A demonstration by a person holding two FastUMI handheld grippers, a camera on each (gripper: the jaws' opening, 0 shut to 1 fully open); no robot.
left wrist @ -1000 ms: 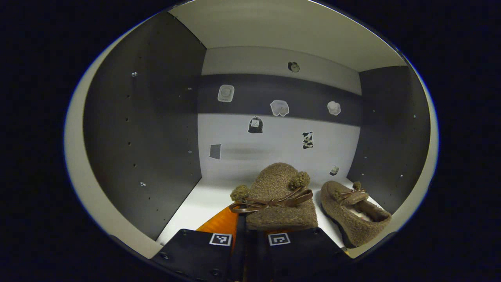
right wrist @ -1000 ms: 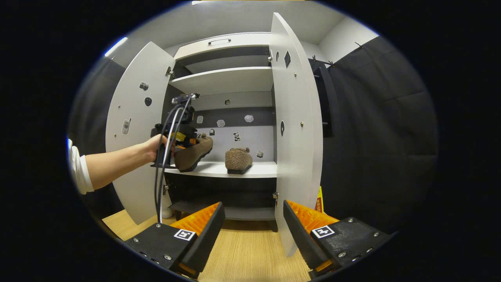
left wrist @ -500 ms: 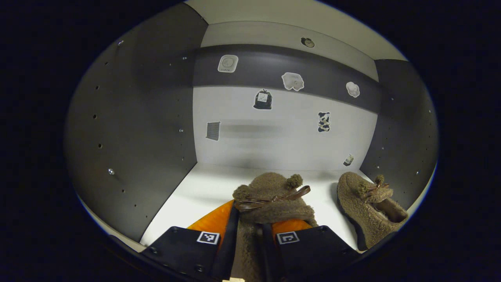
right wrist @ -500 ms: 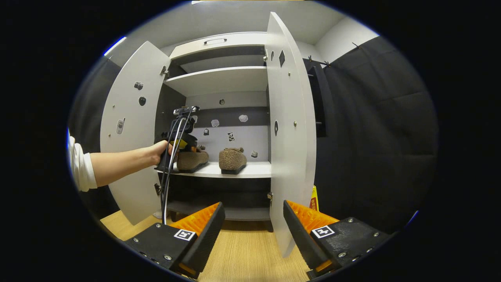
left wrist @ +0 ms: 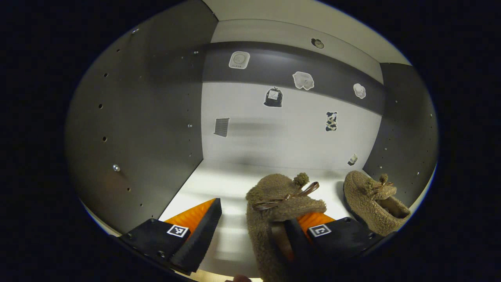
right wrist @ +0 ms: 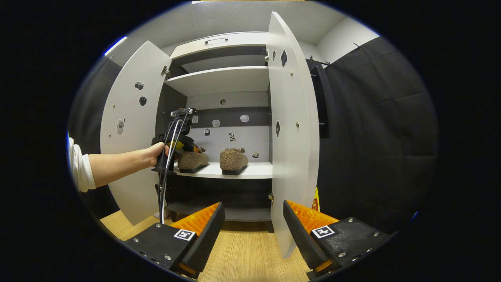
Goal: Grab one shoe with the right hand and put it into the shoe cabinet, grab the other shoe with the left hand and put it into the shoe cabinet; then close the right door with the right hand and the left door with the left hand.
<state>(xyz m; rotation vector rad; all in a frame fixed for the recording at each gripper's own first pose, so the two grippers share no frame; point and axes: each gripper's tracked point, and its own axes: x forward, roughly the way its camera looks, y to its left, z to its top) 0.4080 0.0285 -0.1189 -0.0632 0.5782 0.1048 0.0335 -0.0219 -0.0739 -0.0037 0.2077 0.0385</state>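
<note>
Now my left gripper sits spread on the white shelf, one shoe against its right finger, the other shoe farther right, while my right gripper hangs spread over the wooden floor.

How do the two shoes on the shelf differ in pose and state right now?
The left shoe lies near the shelf's front edge between the open left tongs, one finger tucked in its opening; the right shoe stands free, farther right, nothing touching it. In the left gripper view the left shoe points toe-away; the right shoe is angled, its opening showing. Both are brown, fuzzy, with bows and pompoms, and rest on the same shelf.
</note>
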